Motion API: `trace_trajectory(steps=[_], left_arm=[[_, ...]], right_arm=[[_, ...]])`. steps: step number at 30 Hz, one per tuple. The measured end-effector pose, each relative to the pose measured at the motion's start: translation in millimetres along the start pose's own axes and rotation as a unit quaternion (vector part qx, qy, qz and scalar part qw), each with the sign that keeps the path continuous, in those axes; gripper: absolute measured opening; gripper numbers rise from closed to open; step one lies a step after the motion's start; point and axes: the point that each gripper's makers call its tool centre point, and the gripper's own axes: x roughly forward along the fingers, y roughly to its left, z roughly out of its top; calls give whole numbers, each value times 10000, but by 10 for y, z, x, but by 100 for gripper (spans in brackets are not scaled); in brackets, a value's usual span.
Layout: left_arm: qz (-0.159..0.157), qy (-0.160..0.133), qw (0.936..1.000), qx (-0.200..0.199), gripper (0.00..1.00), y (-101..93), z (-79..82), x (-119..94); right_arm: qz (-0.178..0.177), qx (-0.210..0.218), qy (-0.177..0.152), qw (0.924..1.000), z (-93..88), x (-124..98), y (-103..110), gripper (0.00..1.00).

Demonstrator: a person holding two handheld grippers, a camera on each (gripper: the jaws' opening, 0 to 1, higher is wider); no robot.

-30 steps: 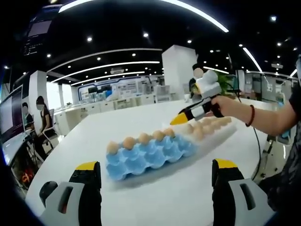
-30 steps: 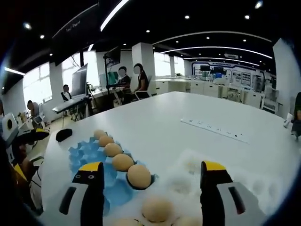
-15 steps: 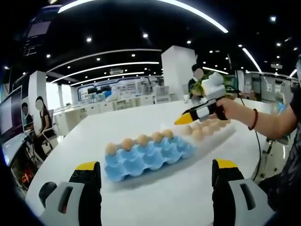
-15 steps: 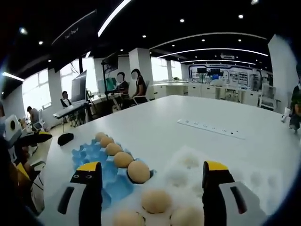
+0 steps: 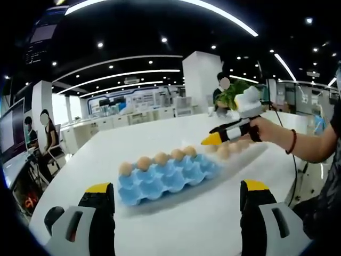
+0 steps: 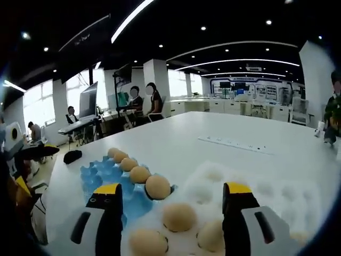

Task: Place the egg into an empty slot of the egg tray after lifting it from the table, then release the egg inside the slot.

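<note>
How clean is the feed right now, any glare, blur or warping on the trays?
Left gripper view: blue egg tray sharp, table evenly lit, ceiling lights bent by fisheye. Right gripper view: white tray washes into the pale table, near eggs slightly soft.

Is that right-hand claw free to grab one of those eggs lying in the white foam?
Probably yes. The right claw is open, and an egg lies in the white foam right between its tips, with nothing over it.
</note>
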Motion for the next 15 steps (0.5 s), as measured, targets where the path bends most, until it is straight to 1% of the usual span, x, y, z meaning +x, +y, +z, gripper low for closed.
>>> trace_trajectory(steps=[1, 2, 3, 6, 9, 10, 12, 14, 15], left_arm=[[2, 2, 10000, 4, 100, -1, 1, 1], [-2, -2, 10000, 5, 100, 0, 2, 1], [-8, -6, 10000, 4, 100, -2, 4, 1], [-13, -12, 10000, -2, 100, -6, 4, -1], [-6, 0, 10000, -11, 100, -1, -3, 6], [-14, -1, 10000, -12, 100, -5, -3, 6], [-27, -9, 10000, -10, 100, -10, 0, 7], [-16, -10, 10000, -30, 100, 1, -3, 8], [-9, -3, 10000, -42, 100, 7, -8, 8]], right_arm=[[-142, -18, -171, 9998, 30, -24, -18, 70], [-151, -52, -241, 9996, 39, -35, -4, 64], [-187, -50, -234, 9995, 23, -53, 9, 61], [-304, -77, -300, 9991, 23, -39, 22, 59], [-379, -49, -254, 9989, -38, -70, 77, 57], [-456, -1, -265, 9986, -54, -78, 79, 57], [-542, 13, -313, 9980, -53, -93, 80, 53], [-707, 55, -421, 9966, -20, -101, 68, 49], [-710, 45, -428, 9965, -27, -113, 91, 49]])
